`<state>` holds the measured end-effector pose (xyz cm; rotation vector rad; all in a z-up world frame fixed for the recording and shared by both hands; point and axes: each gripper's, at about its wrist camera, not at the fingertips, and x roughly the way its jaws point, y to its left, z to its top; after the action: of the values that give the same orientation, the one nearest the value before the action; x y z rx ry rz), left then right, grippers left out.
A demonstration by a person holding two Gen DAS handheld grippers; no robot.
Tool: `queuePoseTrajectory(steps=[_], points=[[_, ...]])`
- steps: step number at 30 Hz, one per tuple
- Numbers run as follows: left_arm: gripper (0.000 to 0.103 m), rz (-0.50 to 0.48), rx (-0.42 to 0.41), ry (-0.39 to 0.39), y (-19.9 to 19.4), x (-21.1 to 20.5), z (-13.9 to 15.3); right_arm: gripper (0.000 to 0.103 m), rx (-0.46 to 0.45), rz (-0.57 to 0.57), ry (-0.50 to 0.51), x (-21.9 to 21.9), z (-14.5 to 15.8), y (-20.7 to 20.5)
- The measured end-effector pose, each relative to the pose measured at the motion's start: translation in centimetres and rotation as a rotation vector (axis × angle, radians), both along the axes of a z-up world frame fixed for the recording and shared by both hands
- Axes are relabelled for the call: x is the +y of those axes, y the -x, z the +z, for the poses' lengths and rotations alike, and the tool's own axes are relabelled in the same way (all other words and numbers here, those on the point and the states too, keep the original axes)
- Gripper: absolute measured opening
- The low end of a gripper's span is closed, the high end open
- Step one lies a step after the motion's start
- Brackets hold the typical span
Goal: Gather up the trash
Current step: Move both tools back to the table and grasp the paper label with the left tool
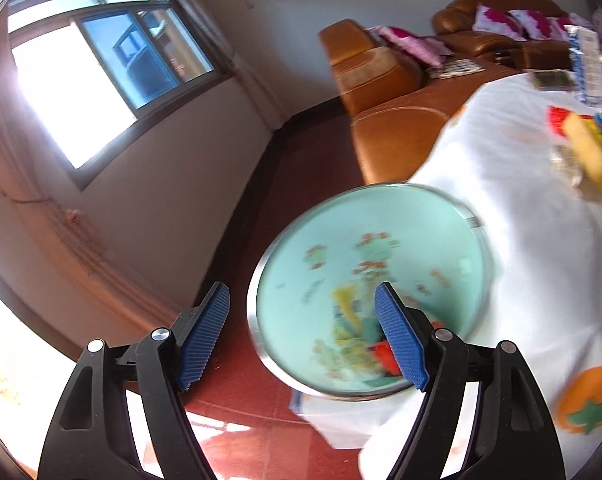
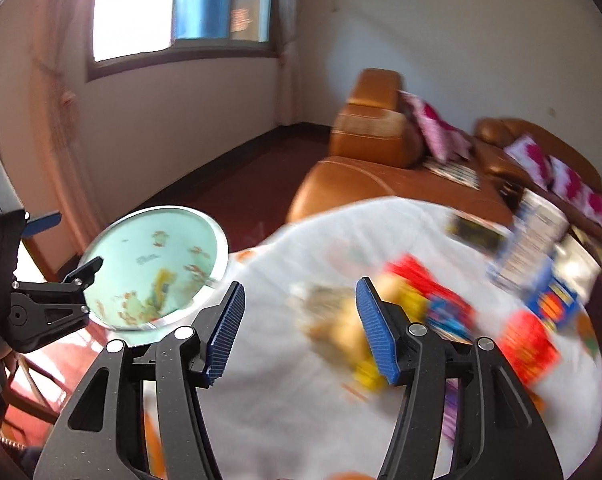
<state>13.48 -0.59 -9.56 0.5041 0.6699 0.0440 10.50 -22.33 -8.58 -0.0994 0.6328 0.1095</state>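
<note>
**Surfaces and finishes**

The basin (image 1: pixel 371 292) shows a shiny metal rim and glossy mint enamel inside. White cloth (image 2: pixel 301 380) covers the table, matt. The sofa (image 1: pixel 381 92) looks like smooth tan leather. Gripper pads (image 2: pixel 224 334) are ribbed blue rubber.

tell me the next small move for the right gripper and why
Probably ease the right gripper forward onto the blurred yellow wrapper just ahead. Its jaws are open and empty, wrappers litter the white tablecloth, and the mint-green bin already holds some.
</note>
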Motion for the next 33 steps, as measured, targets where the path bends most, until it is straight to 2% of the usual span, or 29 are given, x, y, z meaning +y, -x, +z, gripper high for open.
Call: queuePoseTrajectory(steps=[6,10,17,25,33], points=[[0.075,-0.092,0.013,0.011,0.9,-4.7,-0.4,0.059,-0.022,-0.176,-0.020,-6.9,-0.3,4.0],[0.075,-0.143,0.022,0.022,1.3,-7.7,-0.7,0.059,-0.008,-0.247,-0.042,-10.1,-1.2,6.1],[0.076,-0.206,0.016,0.029,0.9,-11.6,-0.6,0.059,0.022,-0.273,-0.066,-12.2,-2.9,7.1],[0.077,-0.277,0.019,0.033,-1.6,-15.5,-0.5,0.062,0.008,-0.283,-0.082,-12.7,-2.5,6.4],[0.079,-0.390,0.119,0.046,-3.6,-18.0,-2.8,0.064,0.022,-0.301,-0.094,-13.9,-3.1,6.4]])
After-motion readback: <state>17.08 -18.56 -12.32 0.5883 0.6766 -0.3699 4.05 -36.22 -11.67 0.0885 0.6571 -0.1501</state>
